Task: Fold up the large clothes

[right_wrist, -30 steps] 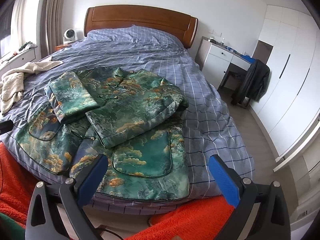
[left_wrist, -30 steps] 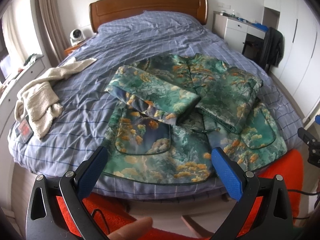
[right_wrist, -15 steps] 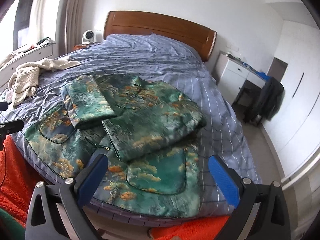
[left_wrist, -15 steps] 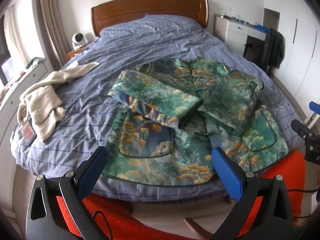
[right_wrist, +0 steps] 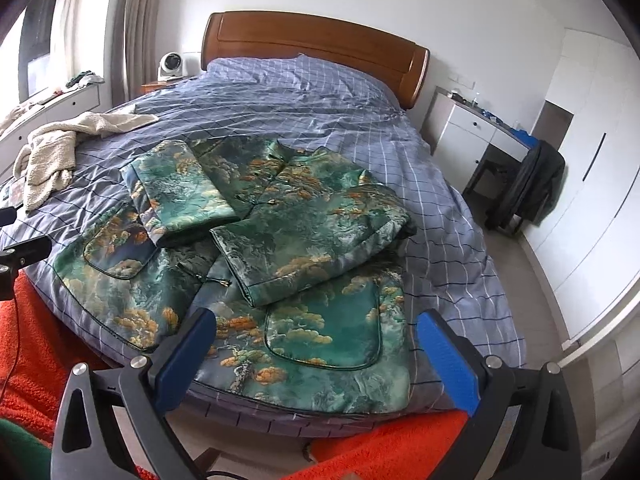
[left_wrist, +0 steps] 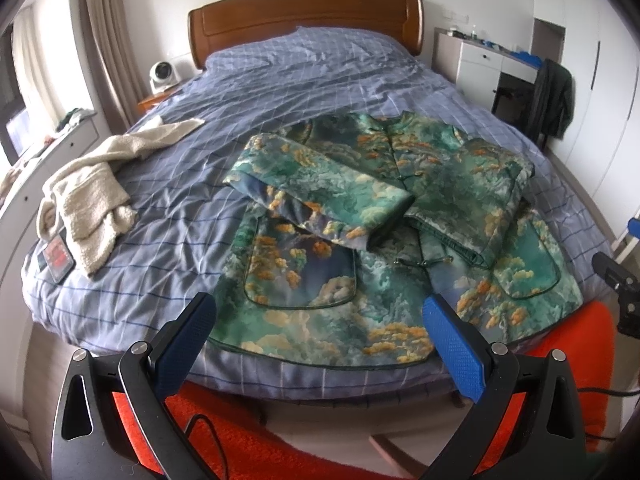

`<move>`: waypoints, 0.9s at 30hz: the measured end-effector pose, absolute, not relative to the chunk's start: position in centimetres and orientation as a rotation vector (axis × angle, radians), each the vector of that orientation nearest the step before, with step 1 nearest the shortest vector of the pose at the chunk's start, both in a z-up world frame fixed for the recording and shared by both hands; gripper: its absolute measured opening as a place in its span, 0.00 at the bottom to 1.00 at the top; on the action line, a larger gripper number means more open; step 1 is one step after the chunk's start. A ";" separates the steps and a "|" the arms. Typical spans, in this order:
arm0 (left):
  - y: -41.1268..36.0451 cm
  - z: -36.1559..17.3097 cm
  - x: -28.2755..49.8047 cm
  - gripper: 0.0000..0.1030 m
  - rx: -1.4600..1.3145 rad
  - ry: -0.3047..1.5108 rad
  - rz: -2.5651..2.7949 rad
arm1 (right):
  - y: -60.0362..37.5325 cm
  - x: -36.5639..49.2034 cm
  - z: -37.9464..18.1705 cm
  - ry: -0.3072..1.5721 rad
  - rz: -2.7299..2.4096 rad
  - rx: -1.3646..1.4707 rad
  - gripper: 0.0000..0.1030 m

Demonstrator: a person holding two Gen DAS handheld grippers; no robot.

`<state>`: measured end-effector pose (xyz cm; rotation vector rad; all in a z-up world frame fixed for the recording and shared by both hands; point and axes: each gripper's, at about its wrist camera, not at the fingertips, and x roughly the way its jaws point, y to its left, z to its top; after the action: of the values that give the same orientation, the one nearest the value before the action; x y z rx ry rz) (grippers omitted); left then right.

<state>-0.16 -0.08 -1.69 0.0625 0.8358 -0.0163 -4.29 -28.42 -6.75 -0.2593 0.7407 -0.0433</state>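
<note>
Bed point(left_wrist: 280, 92) with blue checked cover fills both views. Green patterned jacket point(left_wrist: 360, 248) lies flat on the near half, both sleeves folded across its front, hem at the foot edge. Cream towel point(left_wrist: 88, 200) sits crumpled well apart, toward the bed's left edge. Left gripper point(left_wrist: 320, 332) and right gripper point(right_wrist: 312, 340) both hang above the hem, jaws apart, empty.

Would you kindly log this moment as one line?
left gripper open | right gripper open | jacket on bed, sleeves folded in
</note>
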 end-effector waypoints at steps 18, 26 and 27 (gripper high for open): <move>-0.2 -2.2 0.5 1.00 0.073 0.842 -0.012 | -29.7 -4.1 -7.5 0.770 -0.127 -0.267 0.99; 0.1 -2.7 0.7 1.00 0.069 0.856 0.004 | -29.6 -4.0 -7.9 0.776 -0.114 -0.279 0.99; 0.1 -2.8 0.7 1.00 0.069 0.858 0.006 | -29.5 -4.0 -8.0 0.777 -0.103 -0.281 0.99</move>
<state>0.72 0.09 -2.81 0.0687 0.8584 0.0065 -4.03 -29.47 -7.96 -0.2811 0.7774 -0.1032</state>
